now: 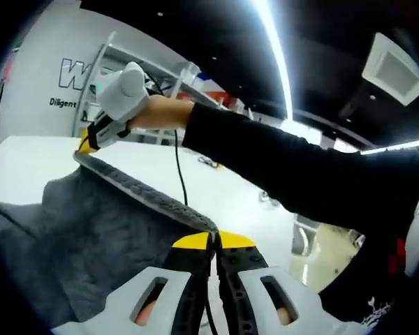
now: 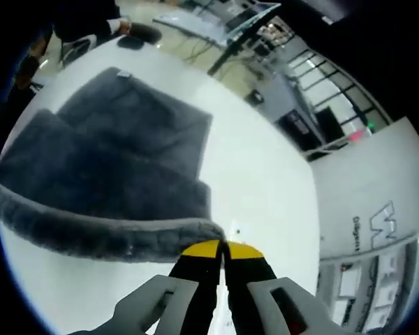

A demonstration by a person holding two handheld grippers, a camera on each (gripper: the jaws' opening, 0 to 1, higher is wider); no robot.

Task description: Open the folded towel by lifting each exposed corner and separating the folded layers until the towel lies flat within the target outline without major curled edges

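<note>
A dark grey towel point(image 1: 91, 230) hangs lifted over a white table point(image 1: 28, 167), its top edge stretched taut between my two grippers. My left gripper point(image 1: 213, 241) is shut on one end of that edge, its yellow tips pinching the corner. At the far end, my right gripper point(image 1: 91, 143), held by a gloved hand on a black sleeve, grips the other corner. In the right gripper view, my right gripper point(image 2: 222, 250) is shut on the thick towel edge. The rest of the towel point(image 2: 126, 139) lies in stepped folded layers on the table point(image 2: 265, 181).
A thin black cable point(image 1: 178, 167) runs over the table behind the towel. Shelving point(image 1: 160, 77) and a white wall with lettering point(image 2: 377, 223) stand past the table's far side. Dark chairs point(image 2: 136, 35) stand on the floor beyond the table's other edge.
</note>
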